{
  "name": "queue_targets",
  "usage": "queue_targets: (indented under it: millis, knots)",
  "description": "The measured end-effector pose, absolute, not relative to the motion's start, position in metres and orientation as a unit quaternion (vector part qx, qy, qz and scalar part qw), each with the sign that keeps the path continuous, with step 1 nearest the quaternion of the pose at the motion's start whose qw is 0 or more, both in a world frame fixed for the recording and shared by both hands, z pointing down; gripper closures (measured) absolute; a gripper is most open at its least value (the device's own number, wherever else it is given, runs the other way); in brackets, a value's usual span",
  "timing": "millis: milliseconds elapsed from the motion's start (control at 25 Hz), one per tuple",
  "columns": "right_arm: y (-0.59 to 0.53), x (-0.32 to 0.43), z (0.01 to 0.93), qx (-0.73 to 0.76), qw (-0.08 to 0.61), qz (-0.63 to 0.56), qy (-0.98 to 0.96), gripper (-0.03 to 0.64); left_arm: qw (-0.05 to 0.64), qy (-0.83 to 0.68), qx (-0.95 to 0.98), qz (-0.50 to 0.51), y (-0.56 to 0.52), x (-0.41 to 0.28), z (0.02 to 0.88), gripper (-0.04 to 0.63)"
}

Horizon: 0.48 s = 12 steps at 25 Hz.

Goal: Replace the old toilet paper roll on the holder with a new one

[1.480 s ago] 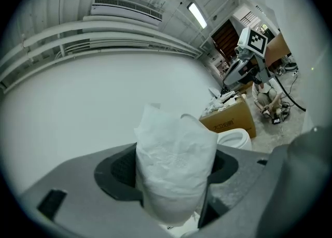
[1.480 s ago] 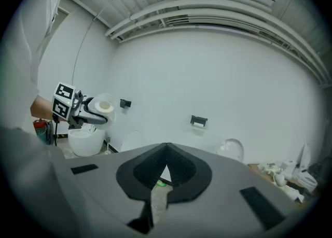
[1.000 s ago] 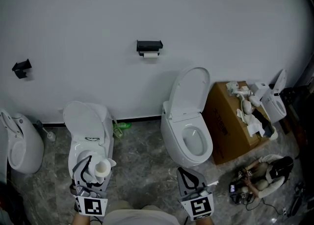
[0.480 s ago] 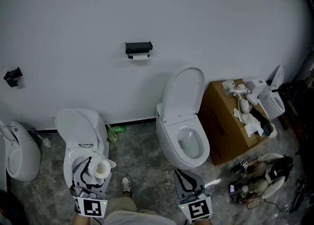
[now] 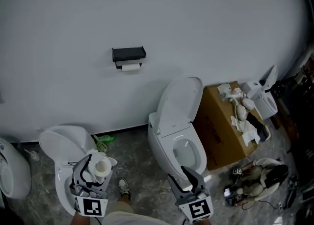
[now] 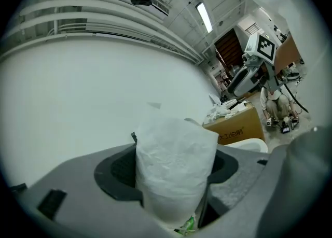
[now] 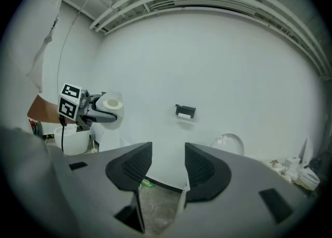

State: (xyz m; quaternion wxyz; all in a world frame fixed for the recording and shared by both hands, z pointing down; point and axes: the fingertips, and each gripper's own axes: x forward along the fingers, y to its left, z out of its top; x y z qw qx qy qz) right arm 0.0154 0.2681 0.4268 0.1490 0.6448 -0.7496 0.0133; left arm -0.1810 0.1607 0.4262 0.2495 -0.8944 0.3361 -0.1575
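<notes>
White wall is carrying the holder with the old roll mounted, well ahead of the jaws, while the left gripper is clamping the new roll and the right gripper, jaws just opening, is gaping around nothing, leaving 2 steps seemingly pending: removal and fitting.

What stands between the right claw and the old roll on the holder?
Nothing visible. The right claw, whose empty jaws have just been opening, looks straight at the holder and old roll across the floor; the toilet stands just right of that line.
</notes>
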Motion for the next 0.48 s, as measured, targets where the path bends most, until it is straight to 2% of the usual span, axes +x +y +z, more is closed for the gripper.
queue_targets:
  millis: [200, 480]
  knots:
    - [0.17, 0.024, 0.417, 0.647, 0.159, 0.02, -0.745, 0.374, 0.239, 0.334, -0.9, -0.146, 0.065, -0.177, 0.415, 0.262]
    - [0.083, 0.026, 0.425, 0.639, 0.198, 0.038, -0.742, 0.351, 0.218, 0.332, -0.907, -0.138, -0.026, -0.174, 0.415, 0.262]
